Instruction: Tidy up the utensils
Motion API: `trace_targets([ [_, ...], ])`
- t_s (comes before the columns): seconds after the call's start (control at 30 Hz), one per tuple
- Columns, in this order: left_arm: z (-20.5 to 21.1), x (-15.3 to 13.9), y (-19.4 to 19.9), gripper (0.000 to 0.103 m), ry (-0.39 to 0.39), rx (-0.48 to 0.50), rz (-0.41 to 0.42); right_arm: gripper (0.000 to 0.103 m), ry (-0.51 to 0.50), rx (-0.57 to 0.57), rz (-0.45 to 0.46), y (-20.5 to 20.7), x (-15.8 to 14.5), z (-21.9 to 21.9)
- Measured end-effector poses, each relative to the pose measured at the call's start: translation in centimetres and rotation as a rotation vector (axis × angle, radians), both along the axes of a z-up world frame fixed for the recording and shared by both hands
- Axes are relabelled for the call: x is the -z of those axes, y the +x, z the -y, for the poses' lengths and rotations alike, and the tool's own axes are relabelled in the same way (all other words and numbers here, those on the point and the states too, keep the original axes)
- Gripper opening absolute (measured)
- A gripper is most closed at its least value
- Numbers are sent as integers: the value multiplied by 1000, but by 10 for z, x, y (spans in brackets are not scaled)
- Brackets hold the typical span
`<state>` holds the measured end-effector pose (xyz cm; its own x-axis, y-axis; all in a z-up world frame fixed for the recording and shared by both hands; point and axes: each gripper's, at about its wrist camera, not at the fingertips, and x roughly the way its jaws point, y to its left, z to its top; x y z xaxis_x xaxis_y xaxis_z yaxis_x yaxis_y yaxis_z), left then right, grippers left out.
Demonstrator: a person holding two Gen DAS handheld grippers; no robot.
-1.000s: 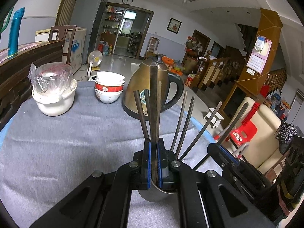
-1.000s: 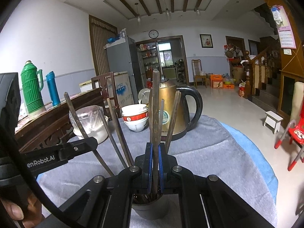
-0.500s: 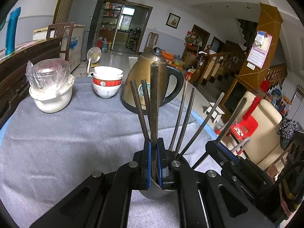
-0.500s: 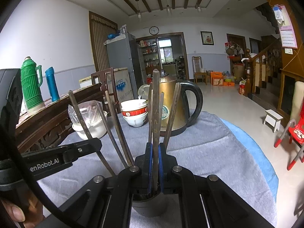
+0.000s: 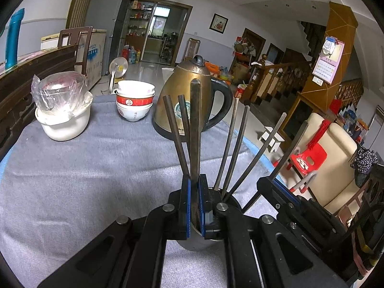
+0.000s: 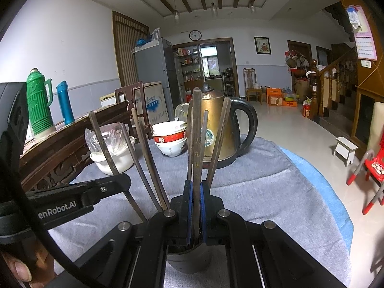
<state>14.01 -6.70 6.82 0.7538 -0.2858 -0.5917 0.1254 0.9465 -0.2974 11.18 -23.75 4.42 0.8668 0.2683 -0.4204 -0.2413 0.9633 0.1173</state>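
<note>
Both grippers, left and right, pinch dark wooden chopsticks upright above a steel cup on grey tablecloth.

Left gripper jaws clamped on a chopstick, angled downward. Right gripper likewise clamped on another chopstick. Thumb visible lower left.

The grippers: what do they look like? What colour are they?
Both are black. The left gripper and the right gripper each have two flat fingers lined with blue pads, angular black linkage bars, and round silver bolts. White lettering ending "enRobot.AI" marks the left gripper's side.
</note>
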Motion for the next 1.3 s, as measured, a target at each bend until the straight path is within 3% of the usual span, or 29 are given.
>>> trace_targets([
  [0.5, 1, 5, 7, 7, 0, 10, -45, 7, -8, 1, -15, 5, 0, -1],
  [0.67, -11, -12, -1, 8, -38, -9, -15, 12, -27, 32, -20, 7, -6, 3],
  [0.73, -18, -21, -7, 15, -44, -29, 10, 15, -22, 52, -12, 5, -12, 7],
  [0.77, -23, -25, -10, 27, -49, -46, 20, 23, -20, 61, -5, 3, -16, 9],
  [0.8, -27, -28, -12, 40, -55, -59, 28, 39, -25, 76, 6, 1, -20, 11],
  [0.83, -31, -32, -16, 44, -60, -72, 41, 52, -23, 87, 18, -2, -24, 13],
  [0.87, -33, -35, -20, 50, -58, -80, 52, 74, -15, 89, 30, -6, -27, 15],
  [0.93, -38, -41, -27, 55, -45, -96, 65, 75, -1, 97, 78, -19, -37, 19],
  [1.17, -47, -42, -53, 80, 50, -142, 81, 76, -20, 76, 98, -59, -51, 20],
  [1.3, -45, -29, -61, 82, 105, -145, 52, 79, -24, 50, 53, -80, -40, 17],
])
